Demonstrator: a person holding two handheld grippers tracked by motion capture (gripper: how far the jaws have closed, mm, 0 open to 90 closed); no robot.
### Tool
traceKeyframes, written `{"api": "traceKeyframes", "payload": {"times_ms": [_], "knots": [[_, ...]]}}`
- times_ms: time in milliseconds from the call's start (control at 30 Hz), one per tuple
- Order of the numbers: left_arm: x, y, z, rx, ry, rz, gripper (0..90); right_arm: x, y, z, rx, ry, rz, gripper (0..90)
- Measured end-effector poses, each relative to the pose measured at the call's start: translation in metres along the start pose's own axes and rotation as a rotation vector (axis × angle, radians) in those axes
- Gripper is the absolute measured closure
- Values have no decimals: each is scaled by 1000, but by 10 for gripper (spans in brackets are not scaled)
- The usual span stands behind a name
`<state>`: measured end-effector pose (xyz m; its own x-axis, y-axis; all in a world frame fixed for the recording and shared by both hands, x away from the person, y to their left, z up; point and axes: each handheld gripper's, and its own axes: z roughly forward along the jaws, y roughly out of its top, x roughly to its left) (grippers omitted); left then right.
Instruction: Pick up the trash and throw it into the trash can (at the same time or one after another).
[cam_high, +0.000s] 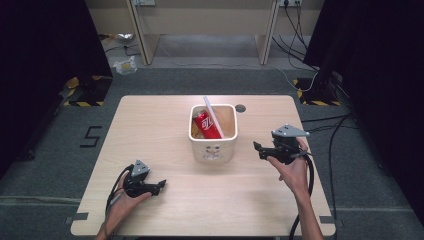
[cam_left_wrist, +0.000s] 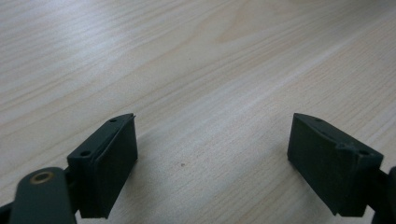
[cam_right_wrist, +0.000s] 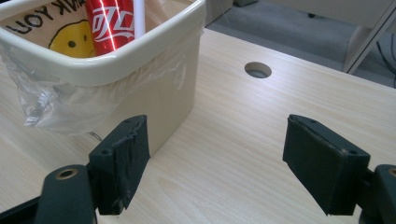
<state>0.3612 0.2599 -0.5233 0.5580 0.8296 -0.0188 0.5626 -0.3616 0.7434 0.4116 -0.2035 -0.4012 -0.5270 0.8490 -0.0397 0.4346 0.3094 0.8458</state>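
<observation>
A cream plastic bin (cam_high: 213, 145) lined with a clear bag stands at the table's middle. A red drink can (cam_high: 206, 124) leans inside it beside a white stick (cam_high: 214, 116). The can (cam_right_wrist: 112, 23) and the bin's rim (cam_right_wrist: 116, 60) appear at the upper left of the right gripper view. My right gripper (cam_high: 257, 148) hovers just right of the bin, pointing at it, jaws open and empty (cam_right_wrist: 215, 163). My left gripper (cam_high: 161, 186) rests near the table's front left, open over bare wood (cam_left_wrist: 212, 154).
The wooden table (cam_high: 150, 130) has a round cable hole (cam_high: 240, 108) behind the bin, also in the right gripper view as a hole (cam_right_wrist: 258, 70). Cables trail on the grey floor to the right. A desk frame stands beyond the table.
</observation>
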Motion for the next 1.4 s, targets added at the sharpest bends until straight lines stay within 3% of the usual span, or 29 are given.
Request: {"api": "traceKeyframes", "payload": {"times_ms": [667, 1400], "knots": [[0, 0, 0, -1, 0, -2, 150, 7, -37, 6, 35, 28, 29, 224], [0, 0, 0, -1, 0, -1, 150, 20, -63, 5, 54, 39, 9, 231]]}}
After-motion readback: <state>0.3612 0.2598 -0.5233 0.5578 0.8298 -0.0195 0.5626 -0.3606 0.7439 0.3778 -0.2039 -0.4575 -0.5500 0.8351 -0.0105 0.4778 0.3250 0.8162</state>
